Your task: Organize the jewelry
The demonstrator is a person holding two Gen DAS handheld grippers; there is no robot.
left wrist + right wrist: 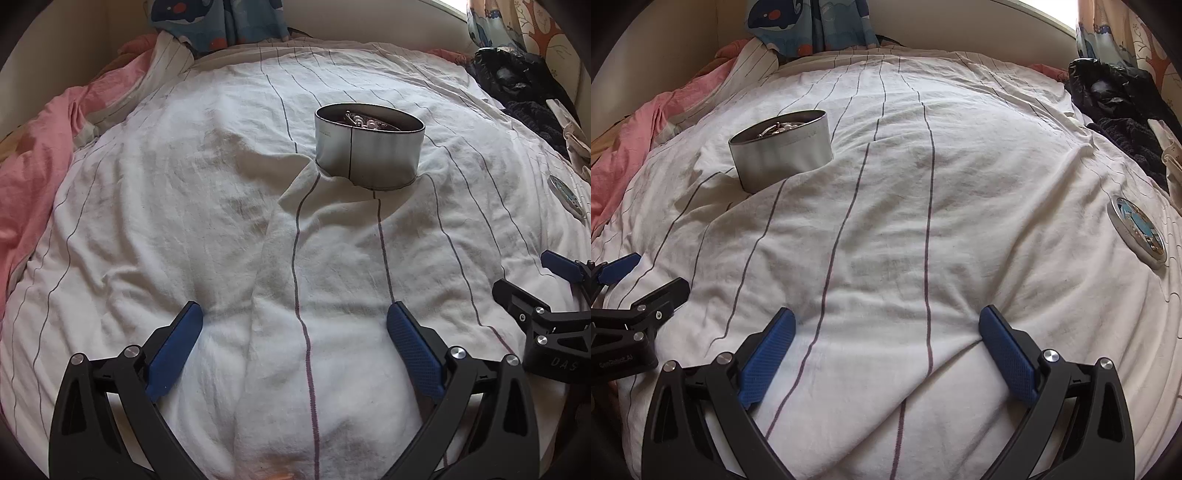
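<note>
A round silver tin (pixel 369 147) stands open on the striped white bedcover, with pearly jewelry (pixel 364 121) lying inside it. The same tin (pixel 783 147) shows at the upper left of the right wrist view. Its lid (pixel 1139 230), printed with a blue picture, lies flat on the cover at the far right; in the left wrist view the lid (pixel 567 197) is at the right edge. My left gripper (pixel 295 321) is open over bare cover, well short of the tin. My right gripper (pixel 886 326) is open too, nothing between its blue pads (pixel 1008 358).
A pink quilt (pixel 33 166) is bunched along the left side. Dark clothes (pixel 1115 96) are heaped at the back right beside a patterned curtain (pixel 1145 40). A blue patterned cloth (pixel 221 18) hangs at the back. The white cover (pixel 905 221) is wrinkled, with a fold before the tin.
</note>
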